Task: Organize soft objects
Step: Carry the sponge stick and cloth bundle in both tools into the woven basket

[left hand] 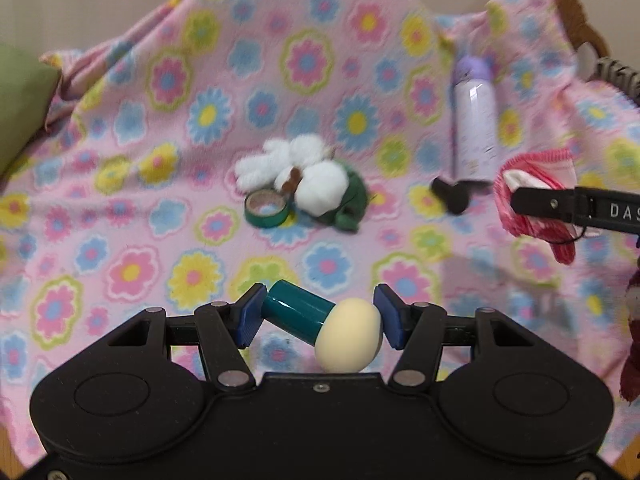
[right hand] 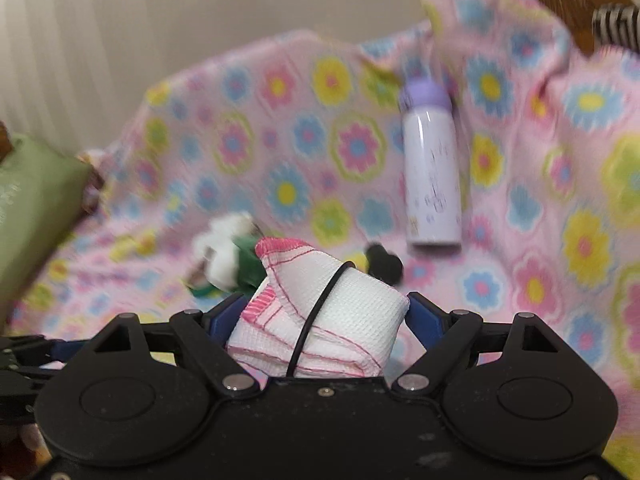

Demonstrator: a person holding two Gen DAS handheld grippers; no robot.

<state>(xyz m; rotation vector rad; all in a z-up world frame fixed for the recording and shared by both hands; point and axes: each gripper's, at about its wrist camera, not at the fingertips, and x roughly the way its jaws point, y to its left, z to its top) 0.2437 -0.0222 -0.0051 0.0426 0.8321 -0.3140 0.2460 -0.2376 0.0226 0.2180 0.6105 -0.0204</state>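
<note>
The right gripper [right hand: 326,312] is squeezing a folded pink-edged cloth [right hand: 340,320], light and floppy, best pinched across its banded middle. The left gripper [left hand: 316,316], level and low over the flowered blanket [left hand: 120,160], is clamping a mushroom toy [left hand: 320,320] crosswise, nearer than the white plush [left hand: 304,176].

We hold our left gripper [left hand: 318,318] low and level, its blue pads [left hand: 250,318] closed in from both sides on what sits between them. Our right gripper [right hand: 326,320] is likewise clamped, fingers pressed inward on its load, and one of its black fingers reaches in from the right in the left wrist view.
</note>
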